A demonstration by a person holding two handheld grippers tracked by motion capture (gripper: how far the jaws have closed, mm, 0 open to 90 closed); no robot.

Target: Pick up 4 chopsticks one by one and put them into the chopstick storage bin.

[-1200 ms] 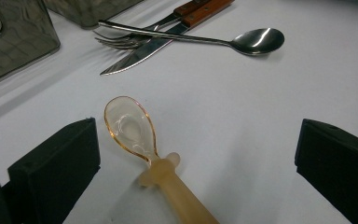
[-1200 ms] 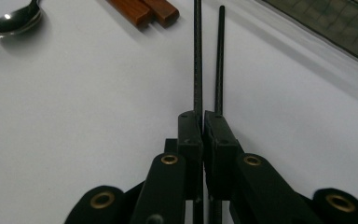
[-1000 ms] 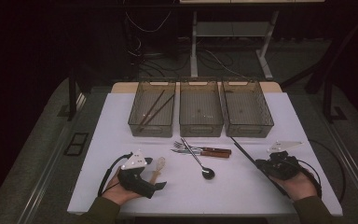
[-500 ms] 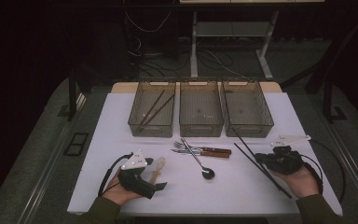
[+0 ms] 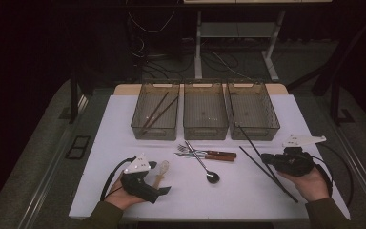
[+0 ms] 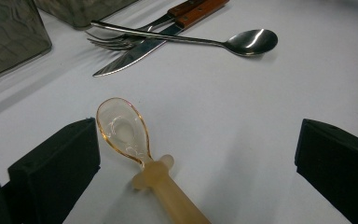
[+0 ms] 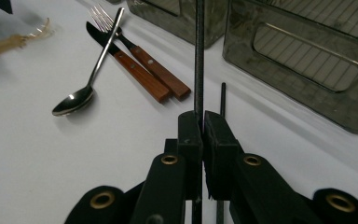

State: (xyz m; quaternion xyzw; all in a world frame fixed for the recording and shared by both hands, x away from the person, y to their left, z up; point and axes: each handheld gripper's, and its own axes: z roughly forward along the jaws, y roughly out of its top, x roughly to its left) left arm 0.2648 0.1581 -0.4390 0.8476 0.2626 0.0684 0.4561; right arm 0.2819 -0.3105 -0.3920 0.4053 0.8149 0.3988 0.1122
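Observation:
My left gripper rests open at the near left of the white table. A clear amber plastic spoon lies between its jaws, closer to the left one in the left gripper view; neither touches it. At the near right, my right gripper is shut on a black chopstick. That stick points away toward the right bin. In the right gripper view the jaws pinch this chopstick. A second black chopstick lies on the table under it.
Three smoky clear bins stand in a row at the back: the left bin holds two dark sticks, and the middle bin stands next to it. A metal spoon, a fork and a wooden-handled knife lie mid-table.
My right gripper has shifted slightly away from the person with the chopstick, whose far tip now reaches the right bin's front. The left gripper has stayed put.

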